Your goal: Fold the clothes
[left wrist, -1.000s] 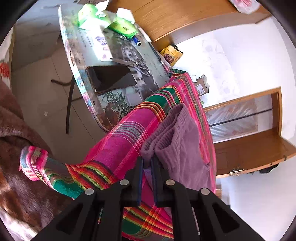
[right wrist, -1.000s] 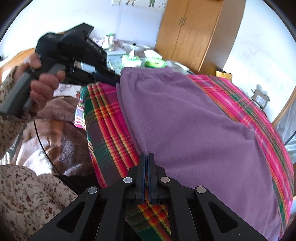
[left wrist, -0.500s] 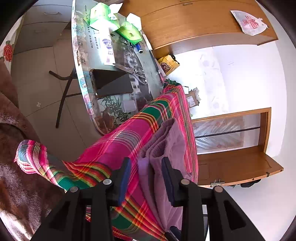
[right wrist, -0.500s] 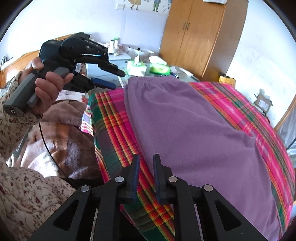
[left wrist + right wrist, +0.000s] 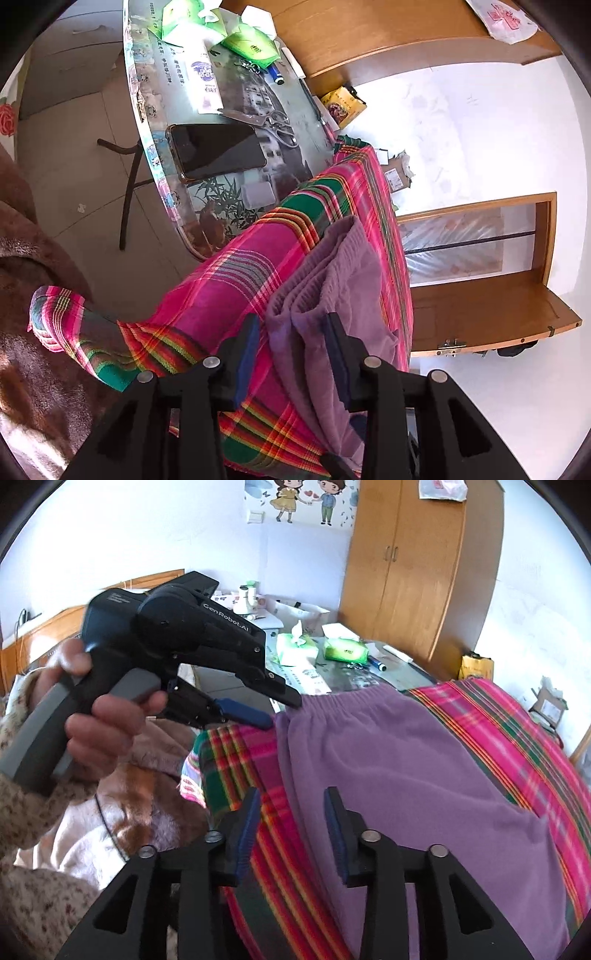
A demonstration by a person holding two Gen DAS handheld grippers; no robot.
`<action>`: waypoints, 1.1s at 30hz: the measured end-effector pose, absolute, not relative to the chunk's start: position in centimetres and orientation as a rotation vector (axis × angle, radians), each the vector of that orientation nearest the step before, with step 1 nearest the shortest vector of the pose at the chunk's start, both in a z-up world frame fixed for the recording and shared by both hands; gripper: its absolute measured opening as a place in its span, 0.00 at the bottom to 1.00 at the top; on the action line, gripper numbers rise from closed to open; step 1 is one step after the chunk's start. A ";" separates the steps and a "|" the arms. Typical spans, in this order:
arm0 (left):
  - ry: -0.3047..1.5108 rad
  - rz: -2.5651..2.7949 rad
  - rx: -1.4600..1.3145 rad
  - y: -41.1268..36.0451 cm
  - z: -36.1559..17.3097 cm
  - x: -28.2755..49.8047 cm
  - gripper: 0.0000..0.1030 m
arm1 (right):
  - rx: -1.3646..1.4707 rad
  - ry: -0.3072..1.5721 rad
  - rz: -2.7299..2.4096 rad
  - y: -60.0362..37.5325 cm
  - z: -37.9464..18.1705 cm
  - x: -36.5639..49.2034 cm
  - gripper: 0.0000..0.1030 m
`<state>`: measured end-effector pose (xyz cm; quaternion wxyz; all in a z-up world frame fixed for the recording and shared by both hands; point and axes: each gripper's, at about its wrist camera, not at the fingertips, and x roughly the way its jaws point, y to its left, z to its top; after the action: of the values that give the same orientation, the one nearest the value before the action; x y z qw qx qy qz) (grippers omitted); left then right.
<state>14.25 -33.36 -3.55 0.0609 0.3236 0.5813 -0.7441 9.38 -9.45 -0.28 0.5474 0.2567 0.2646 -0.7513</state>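
Observation:
Purple fleece trousers (image 5: 406,775) lie folded flat on a pink, green and orange plaid cloth (image 5: 236,768). My right gripper (image 5: 291,823) is open above the trousers' near side edge, gripping nothing. My left gripper (image 5: 282,712), held in a hand (image 5: 99,720), is open at the corner of the elastic waistband. In the left wrist view the left gripper (image 5: 293,350) stands open, and the layered waistband end of the trousers (image 5: 332,280) lies between and ahead of its fingers on the plaid cloth (image 5: 221,295).
A glass-topped table (image 5: 155,122) just beyond the cloth holds a phone (image 5: 216,151), scissors (image 5: 273,122) and green tissue packs (image 5: 345,651). A wooden wardrobe (image 5: 417,572) stands behind. Brown fleece bedding (image 5: 29,369) lies to the left.
Both grippers were shut on the purple trousers a second ago. Both have opened wide and let go, and the trousers rest on the plaid cloth.

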 end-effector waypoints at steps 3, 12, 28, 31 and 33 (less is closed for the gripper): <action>1.770 -2.252 0.971 -33.6 -3.7 14.2 0.26 | 0.612 0.637 -1.786 -10.8 -0.8 9.0 0.42; 1.735 -2.287 0.947 -34.4 -3.2 14.4 0.02 | 0.530 0.699 -1.804 -13.7 -2.1 9.3 0.42; 1.760 -2.294 0.963 -35.6 -3.7 14.4 0.06 | 0.491 0.857 -1.878 -17.5 -4.0 9.8 0.42; 1.764 -2.296 0.975 -35.7 -3.7 14.3 0.08 | 0.535 0.815 -1.889 -17.7 -4.0 9.1 0.42; 1.773 -2.290 0.979 -35.8 -3.8 14.3 0.10 | 0.560 0.786 -1.900 -17.8 -4.1 8.7 0.42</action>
<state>14.28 -35.77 -3.82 0.0422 0.3198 0.5794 -0.7485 8.67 -17.81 -4.14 0.4840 0.2298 0.3229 -0.7802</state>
